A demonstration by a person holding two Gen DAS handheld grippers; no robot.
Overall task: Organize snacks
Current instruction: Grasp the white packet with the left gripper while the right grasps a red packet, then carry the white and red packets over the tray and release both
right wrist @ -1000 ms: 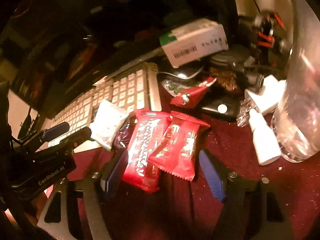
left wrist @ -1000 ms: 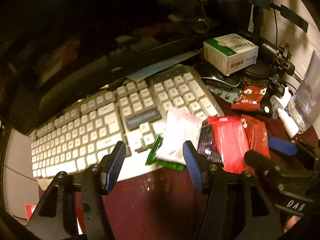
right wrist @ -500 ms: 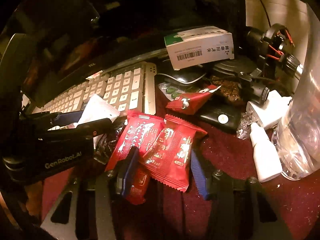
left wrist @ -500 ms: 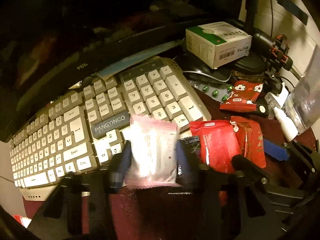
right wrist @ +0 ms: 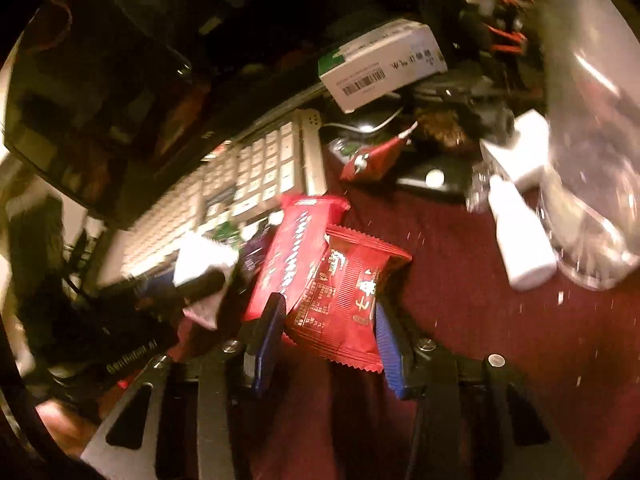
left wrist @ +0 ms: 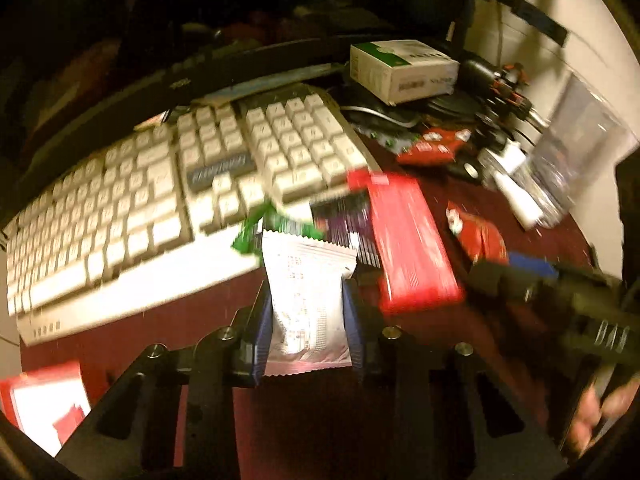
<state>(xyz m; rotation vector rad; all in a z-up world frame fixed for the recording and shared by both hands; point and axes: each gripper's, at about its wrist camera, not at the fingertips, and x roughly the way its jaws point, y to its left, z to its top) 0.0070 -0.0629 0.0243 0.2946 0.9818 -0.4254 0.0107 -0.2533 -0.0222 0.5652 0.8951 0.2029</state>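
Left wrist: fingers (left wrist: 307, 320) closing on crinkly white packet (left wrist: 306, 280), right fingers (right wrist: 326, 334) closing on glossy red packet (right wrist: 344, 300).

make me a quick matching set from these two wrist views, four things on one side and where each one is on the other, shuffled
Things:
1. white snack packet
2. square red snack packet
3. green-and-white box
4. white dropper bottle

Places:
A. lying beside the clear plastic container
B. between the left claw's closing jaws
C. behind the keyboard's number pad end
D. between the right claw's closing jaws

Pairs: 1-B, 2-D, 3-C, 4-A
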